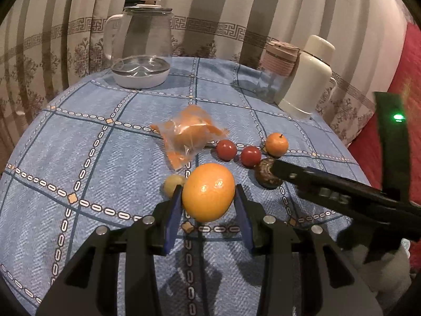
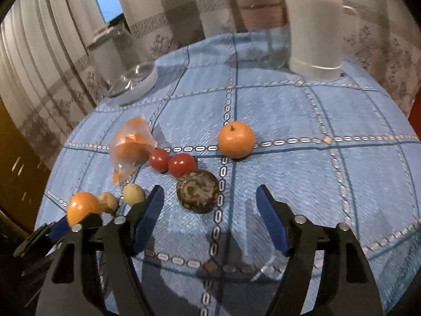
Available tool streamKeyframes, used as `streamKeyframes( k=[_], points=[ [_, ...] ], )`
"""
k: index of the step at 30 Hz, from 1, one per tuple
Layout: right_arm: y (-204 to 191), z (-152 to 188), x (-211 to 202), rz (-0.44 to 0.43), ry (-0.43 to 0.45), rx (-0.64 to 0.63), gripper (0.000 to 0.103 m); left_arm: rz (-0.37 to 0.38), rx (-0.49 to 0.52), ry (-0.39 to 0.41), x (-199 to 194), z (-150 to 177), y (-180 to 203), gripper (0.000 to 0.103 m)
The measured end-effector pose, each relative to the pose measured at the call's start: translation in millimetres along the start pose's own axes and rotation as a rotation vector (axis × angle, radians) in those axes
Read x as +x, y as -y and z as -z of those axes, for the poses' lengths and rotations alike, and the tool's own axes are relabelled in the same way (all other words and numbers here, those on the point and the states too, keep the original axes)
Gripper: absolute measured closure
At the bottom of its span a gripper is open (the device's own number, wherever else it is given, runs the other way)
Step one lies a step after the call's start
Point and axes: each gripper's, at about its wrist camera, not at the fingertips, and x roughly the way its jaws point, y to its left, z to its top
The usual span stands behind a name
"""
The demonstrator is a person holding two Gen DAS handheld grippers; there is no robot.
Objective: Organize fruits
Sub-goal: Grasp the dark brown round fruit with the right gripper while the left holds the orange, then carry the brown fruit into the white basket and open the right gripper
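Note:
My left gripper (image 1: 209, 197) is shut on a large orange (image 1: 208, 192), held just above the blue checked tablecloth (image 1: 105, 158); the orange also shows in the right wrist view (image 2: 81, 206). My right gripper (image 2: 209, 197) is open and empty, just in front of a dark brown mottled fruit (image 2: 197, 191), which the left wrist view (image 1: 267, 175) shows too. Two red tomatoes (image 2: 172, 162), a small tangerine (image 2: 236, 139), a bagged orange (image 2: 130, 148) and two small pale fruits (image 2: 133, 193) lie around.
A glass kettle (image 1: 142, 47) stands at the back left. A pink-lidded cup (image 1: 279, 71) and a white thermos (image 1: 309, 76) stand at the back right. Curtains hang behind the table. A red cloth (image 1: 405, 79) is on the right.

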Motion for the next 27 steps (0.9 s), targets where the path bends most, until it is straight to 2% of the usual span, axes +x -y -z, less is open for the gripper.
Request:
streamKeyframes(
  k=[8, 18, 27],
  points=[
    [-11.8, -6.5, 25.7, 0.006, -0.052, -0.05, 0.047, 0.002, -0.014, 0.002, -0.1, -0.4, -1.4, 0.064],
    [-21.2, -6.8, 31.2, 0.07, -0.043, -0.111, 0.06, 0.012, -0.016, -0.003, 1.1, -0.4, -0.4, 0.064],
    [-11.6, 2.7, 2.9, 0.064, -0.002, -0.062, 0.06, 0.018, -0.019, 0.002, 0.7, -1.5, -0.8, 0.064]
  ],
)
